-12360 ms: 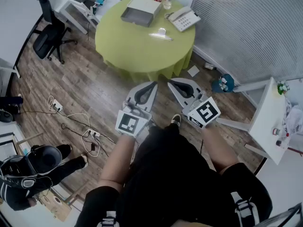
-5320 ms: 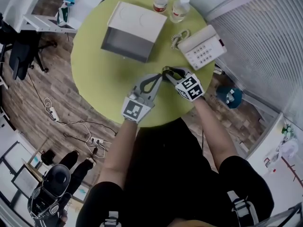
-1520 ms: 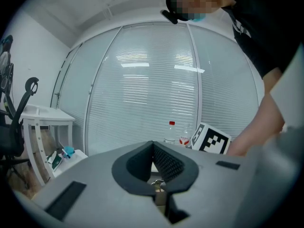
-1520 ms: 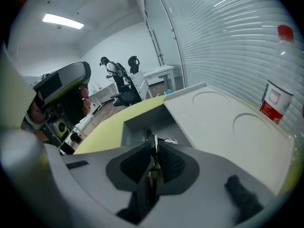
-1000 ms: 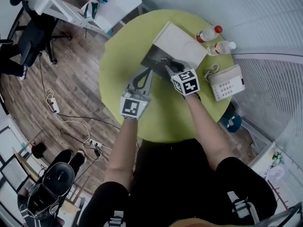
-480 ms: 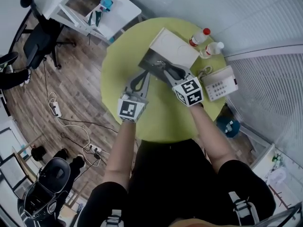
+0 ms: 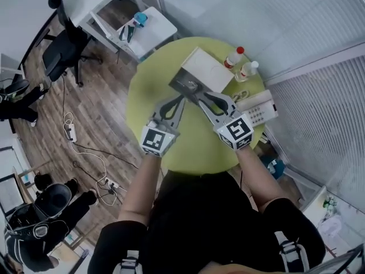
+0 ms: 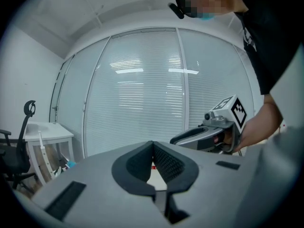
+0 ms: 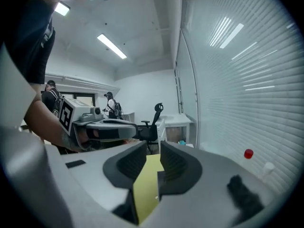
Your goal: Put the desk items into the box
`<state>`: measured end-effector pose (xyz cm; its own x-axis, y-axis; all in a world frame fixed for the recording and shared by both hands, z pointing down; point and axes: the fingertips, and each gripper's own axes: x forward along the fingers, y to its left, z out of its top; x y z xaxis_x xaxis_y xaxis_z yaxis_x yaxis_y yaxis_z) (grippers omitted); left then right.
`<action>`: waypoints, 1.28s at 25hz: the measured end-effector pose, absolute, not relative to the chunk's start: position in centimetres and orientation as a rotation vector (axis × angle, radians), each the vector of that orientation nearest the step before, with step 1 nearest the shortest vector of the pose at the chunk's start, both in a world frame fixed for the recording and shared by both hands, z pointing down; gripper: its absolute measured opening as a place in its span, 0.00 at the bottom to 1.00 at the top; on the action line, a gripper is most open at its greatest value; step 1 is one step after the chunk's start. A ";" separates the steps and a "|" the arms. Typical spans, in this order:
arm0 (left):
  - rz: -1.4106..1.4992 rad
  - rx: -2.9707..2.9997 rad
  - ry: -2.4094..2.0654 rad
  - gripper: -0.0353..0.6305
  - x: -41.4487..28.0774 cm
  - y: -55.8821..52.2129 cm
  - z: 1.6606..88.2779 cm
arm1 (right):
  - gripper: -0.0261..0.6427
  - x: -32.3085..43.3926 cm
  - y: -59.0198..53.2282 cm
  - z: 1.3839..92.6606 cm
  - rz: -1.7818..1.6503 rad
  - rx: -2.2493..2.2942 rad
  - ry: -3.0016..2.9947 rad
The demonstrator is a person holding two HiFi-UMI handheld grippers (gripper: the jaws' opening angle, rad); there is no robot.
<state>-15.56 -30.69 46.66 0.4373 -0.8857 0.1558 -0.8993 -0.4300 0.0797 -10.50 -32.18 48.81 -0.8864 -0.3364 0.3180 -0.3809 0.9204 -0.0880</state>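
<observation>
The round green table carries the box on its far centre. The box lies on its side with the dark open mouth facing the near left. A small pale item lies just inside that mouth; its type cannot be determined. Two bottles stand just right of the box: the red-capped bottle farther away and the white-capped bottle nearer. The telephone sits at the right edge of the table. The left gripper points toward the box mouth, just short of it. In the left gripper view its jaw tips meet with nothing between them. The right gripper lies beside it on the right, its tips at the near edge of the box mouth. Its jaws stand apart and are closing, with only the green tabletop visible in the gap.
</observation>
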 end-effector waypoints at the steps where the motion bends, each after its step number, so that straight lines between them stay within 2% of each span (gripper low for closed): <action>1: 0.137 2.544 -1.579 0.07 -15.2 -30.3 45.8 | 0.17 -10.4 -31.7 47.7 0.196 0.521 -2.805; 5: 0.115 2.564 -1.554 0.07 -13.7 -28.8 43.3 | 0.09 -9.8 -29.9 44.3 0.118 0.498 -2.885; 9: 0.103 2.601 -1.529 0.07 -11.9 -27.6 41.3 | 0.06 -8.8 -28.8 42.2 0.067 0.460 -2.936; 32: 0.111 2.655 -1.489 0.07 -10.0 -26.0 39.6 | 0.06 -7.6 -27.1 40.1 0.011 0.456 -2.960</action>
